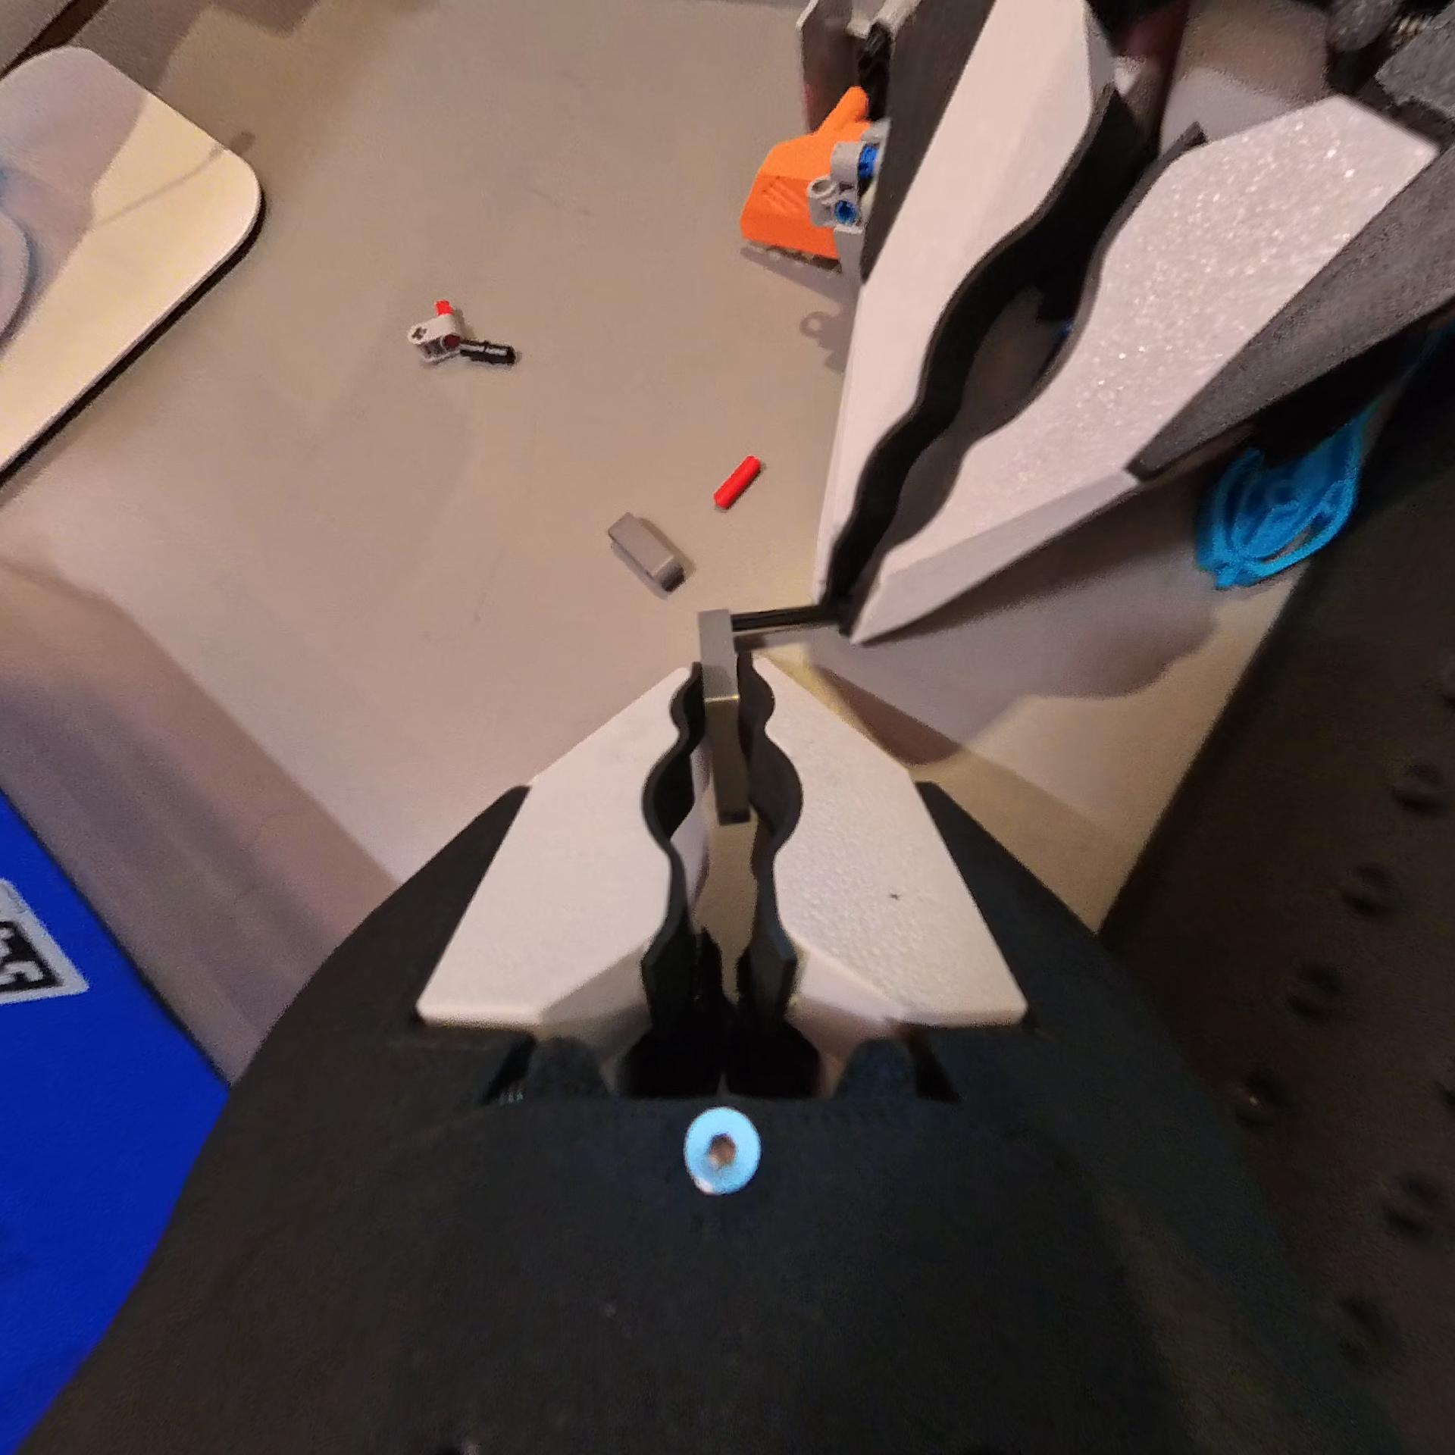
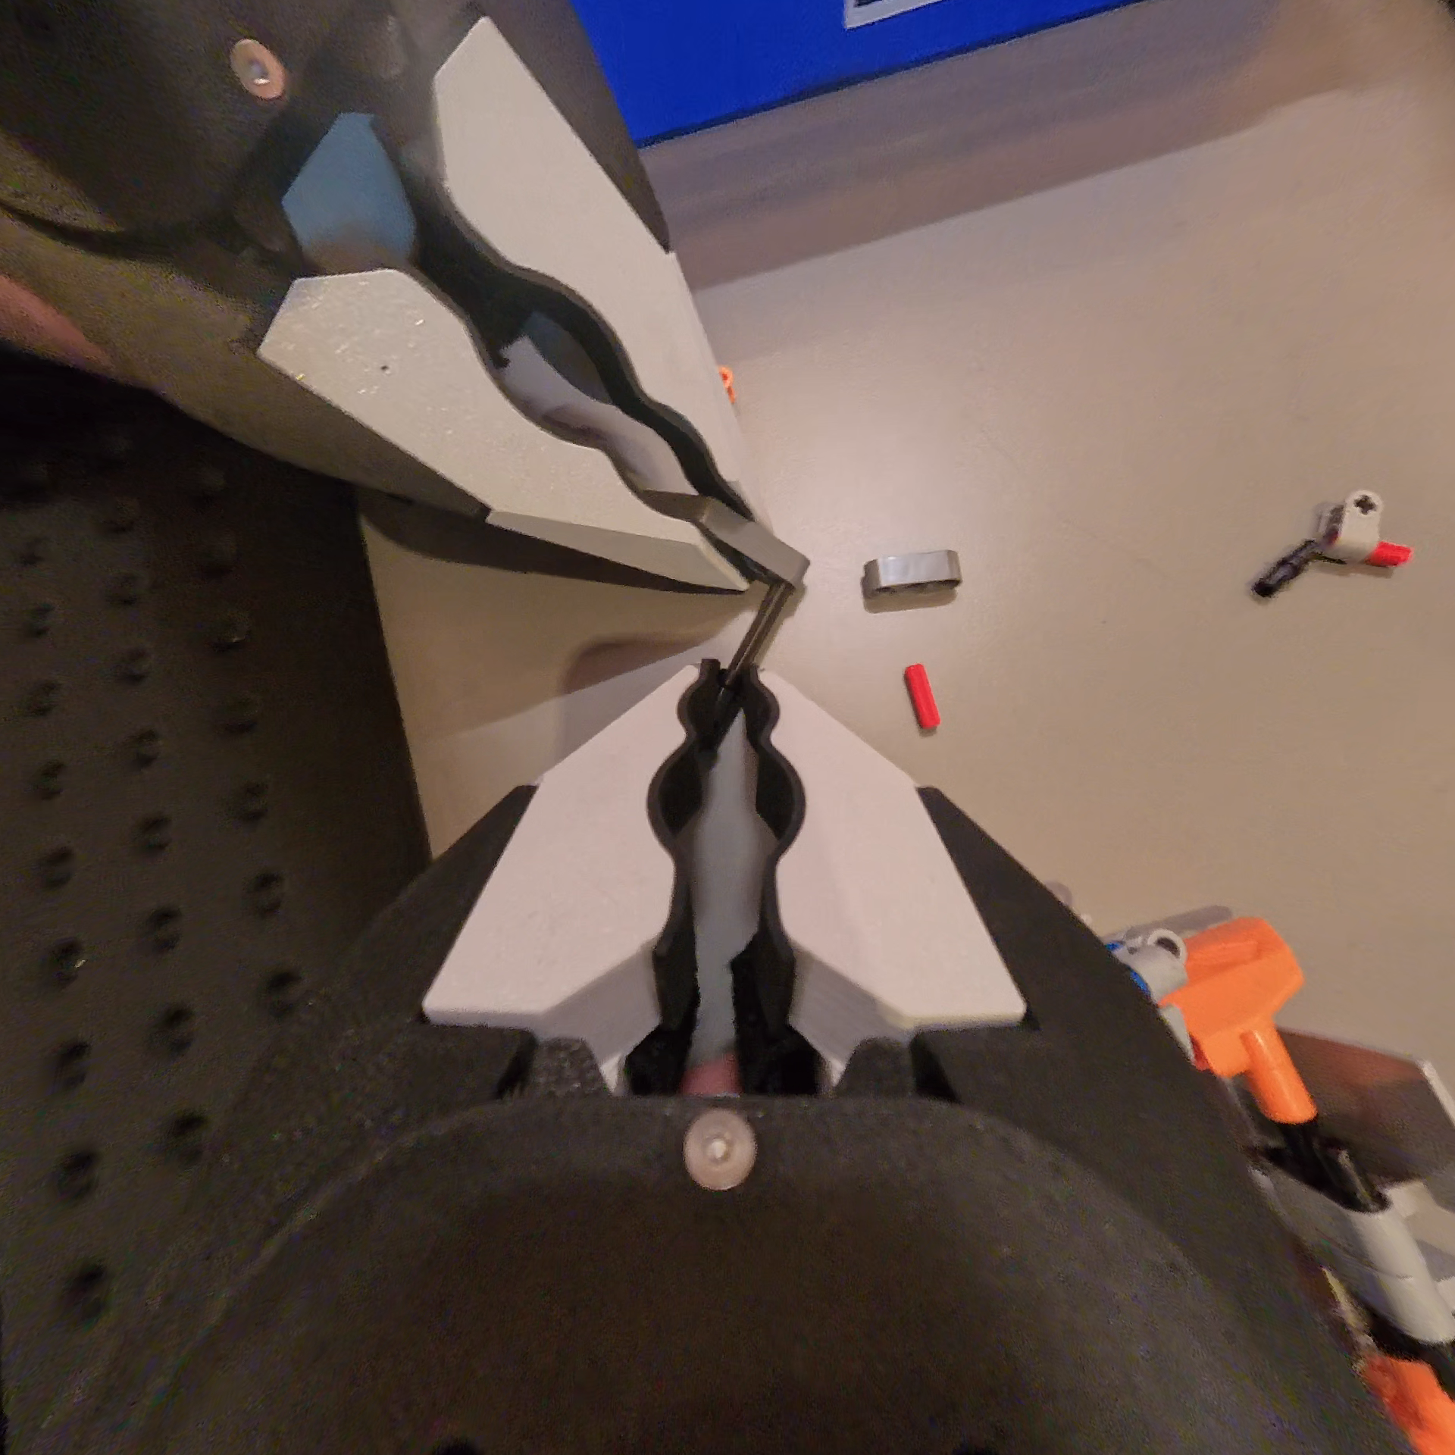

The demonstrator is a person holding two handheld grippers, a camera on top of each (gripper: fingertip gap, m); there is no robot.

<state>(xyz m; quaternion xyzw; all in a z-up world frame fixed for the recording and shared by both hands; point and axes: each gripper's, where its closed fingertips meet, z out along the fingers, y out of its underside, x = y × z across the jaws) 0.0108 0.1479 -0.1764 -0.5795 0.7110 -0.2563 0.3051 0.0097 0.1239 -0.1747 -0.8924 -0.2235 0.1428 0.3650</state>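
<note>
Left gripper (image 1: pixel 720 677) clenched on flat grey beam (image 1: pixel 723 732) at frame centre, beam end poking past fingertips. Thin black axle (image 1: pixel 775 620) joins beam end to right gripper (image 2: pixel 728 677) — clamped on axle's other end. Left to right on beige table (image 1: pixel 394 512): small grey-red-black connector assembly (image 1: pixel 457 335), loose grey beam (image 1: pixel 647 551), red pin (image 1: pixel 738 482), orange-grey model (image 1: pixel 811 189) upper right — none in way.

two hand-held grippers (image 1: pixel 720 677) (image 2: pixel 728 677), two grey beams (image 1: pixel 647 551) (image 1: pixel 720 708), one red pin (image 1: pixel 737 482), perhaps two black axles (image 1: pixel 775 620) (image 1: pixel 488 352)
</note>
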